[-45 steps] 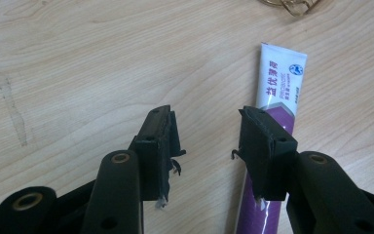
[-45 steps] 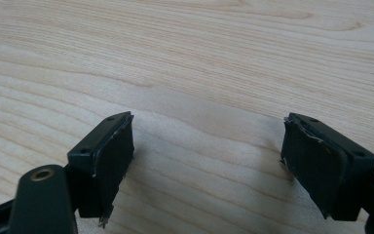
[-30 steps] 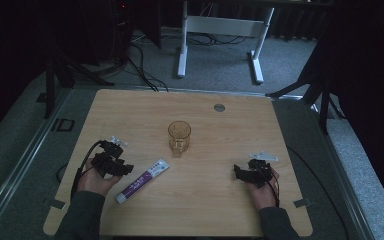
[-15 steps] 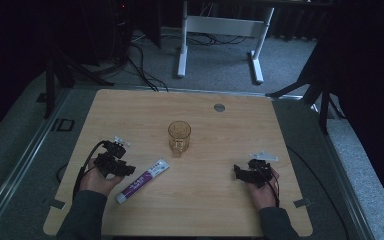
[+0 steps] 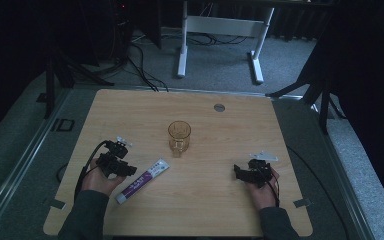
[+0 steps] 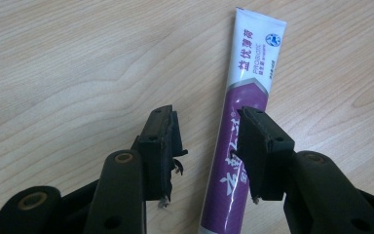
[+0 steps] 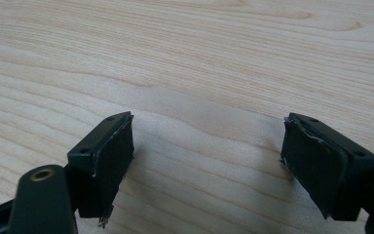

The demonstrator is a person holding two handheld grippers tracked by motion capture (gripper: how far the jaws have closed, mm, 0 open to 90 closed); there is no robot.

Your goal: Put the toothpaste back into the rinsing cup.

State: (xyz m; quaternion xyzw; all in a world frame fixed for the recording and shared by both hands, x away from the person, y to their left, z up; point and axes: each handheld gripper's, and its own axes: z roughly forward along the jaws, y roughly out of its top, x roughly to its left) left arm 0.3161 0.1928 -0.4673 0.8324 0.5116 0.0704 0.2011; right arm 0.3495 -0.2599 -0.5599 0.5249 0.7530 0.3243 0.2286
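Observation:
A purple and white toothpaste tube [image 5: 142, 180] lies flat on the wooden table [image 5: 220, 135], left of centre. My left gripper [image 5: 128, 170] is open just beside it; in the left gripper view the tube [image 6: 243, 112] runs partly under the right-hand jaw, and the gap [image 6: 207, 146] between the jaws holds mostly bare wood. An amber glass [image 5: 179, 137] stands upright in the middle of the table. My right gripper [image 5: 237, 173] rests at the right, wide open [image 7: 207, 156], with only wood between its jaws.
A round grey grommet [image 5: 219, 107] is set in the table near the far edge. Cables trail off each gripper toward the table sides. A white desk frame [image 5: 220, 30] stands on the floor beyond the table.

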